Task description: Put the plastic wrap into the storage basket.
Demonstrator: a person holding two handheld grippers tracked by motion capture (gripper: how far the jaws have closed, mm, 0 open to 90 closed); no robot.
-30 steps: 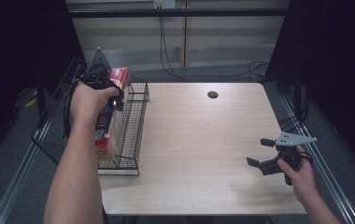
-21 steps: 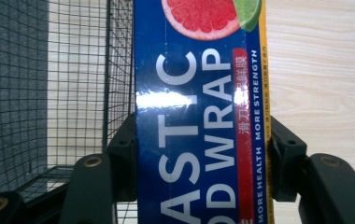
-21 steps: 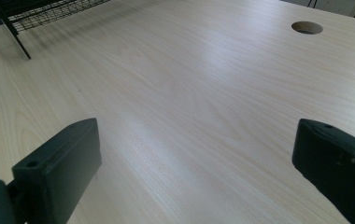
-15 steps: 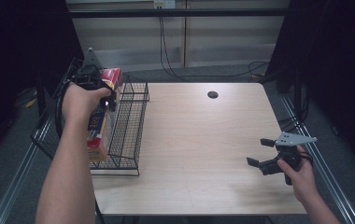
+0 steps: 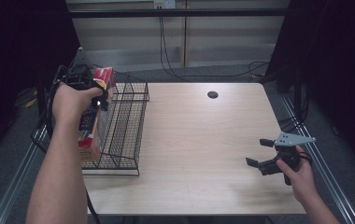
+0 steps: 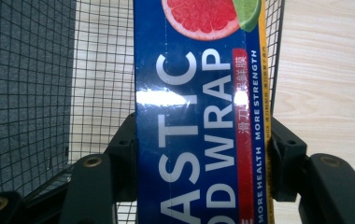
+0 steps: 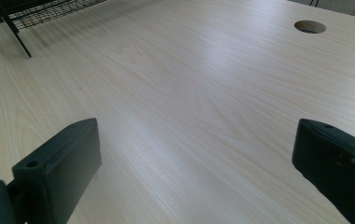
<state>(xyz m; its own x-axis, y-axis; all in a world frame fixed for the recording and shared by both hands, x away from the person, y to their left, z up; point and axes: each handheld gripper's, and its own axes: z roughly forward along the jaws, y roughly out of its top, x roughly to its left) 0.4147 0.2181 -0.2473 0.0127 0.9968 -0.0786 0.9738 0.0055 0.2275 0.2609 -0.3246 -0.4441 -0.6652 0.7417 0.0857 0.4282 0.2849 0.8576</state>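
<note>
Moved: left tool [image 6: 199, 158] carried plastic wrap box [image 6: 199, 116] leftward over wire basket [image 5: 124, 126], clamped | right tool [image 5: 265, 154] spread, empty

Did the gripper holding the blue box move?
Yes. The left gripper, shut on the plastic wrap box, has slid left against the wire basket, out towards its left edge, away from the table hole.
</note>
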